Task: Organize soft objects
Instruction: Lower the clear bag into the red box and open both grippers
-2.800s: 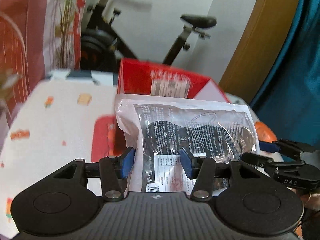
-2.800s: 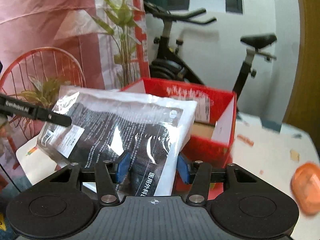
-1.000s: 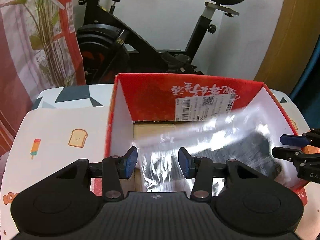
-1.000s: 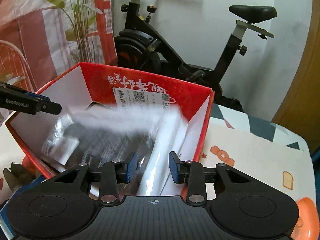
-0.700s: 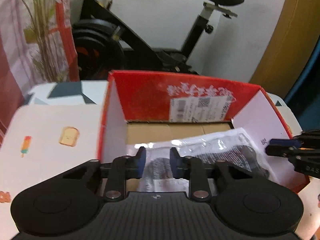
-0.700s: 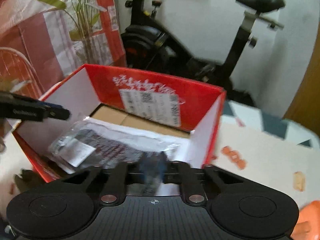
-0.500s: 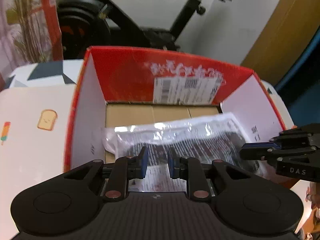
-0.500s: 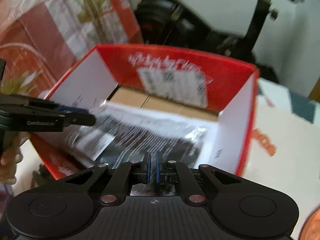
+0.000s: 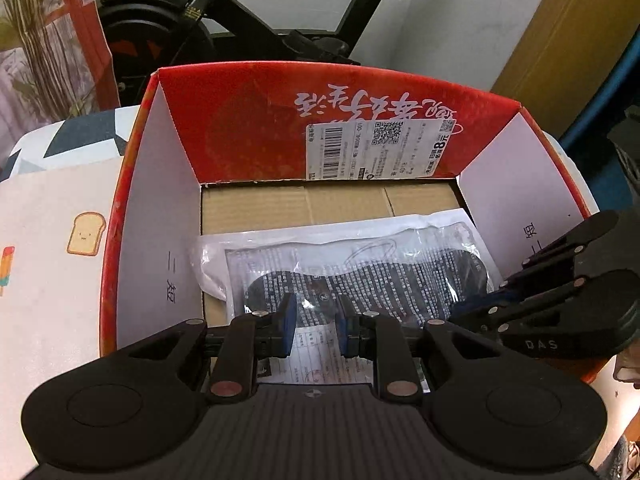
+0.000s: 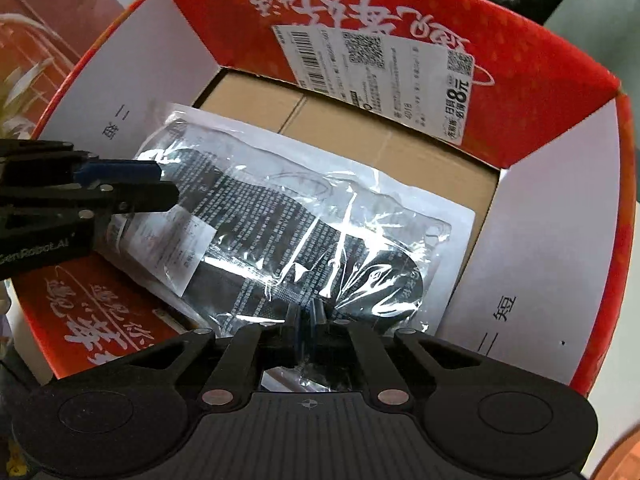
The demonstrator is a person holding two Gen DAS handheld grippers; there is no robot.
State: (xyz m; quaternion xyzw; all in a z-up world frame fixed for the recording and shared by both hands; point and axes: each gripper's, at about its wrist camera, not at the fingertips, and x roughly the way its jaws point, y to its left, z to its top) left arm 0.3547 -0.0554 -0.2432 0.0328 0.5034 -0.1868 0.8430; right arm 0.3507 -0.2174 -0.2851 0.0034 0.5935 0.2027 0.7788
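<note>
We view an open red carton (image 9: 248, 120) standing on a pale tablecloth (image 9: 52, 280) printed with a toast slice and an ice lolly. Behind it we see an exercise bike (image 9: 168, 32) against a white wall, with plant stems (image 9: 36, 60) at left. The carton's far wall carries a barcode label (image 9: 376, 150); its floor is bare brown cardboard (image 9: 296, 202).

The task's thing, a clear plastic packet (image 10: 304, 232) holding a dark printed item, lies flat inside the carton on that cardboard. The left gripper (image 9: 316, 328) hangs over the packet's near edge, its blue pads drawn close with a small gap; we cannot tell whether they pinch the film. The right gripper (image 10: 305, 328) is clenched, pads together at the packet's edge; whether film is caught we cannot tell.

Each gripper's body hides the carton's near wall, and the bike is cut off at the frame top.
</note>
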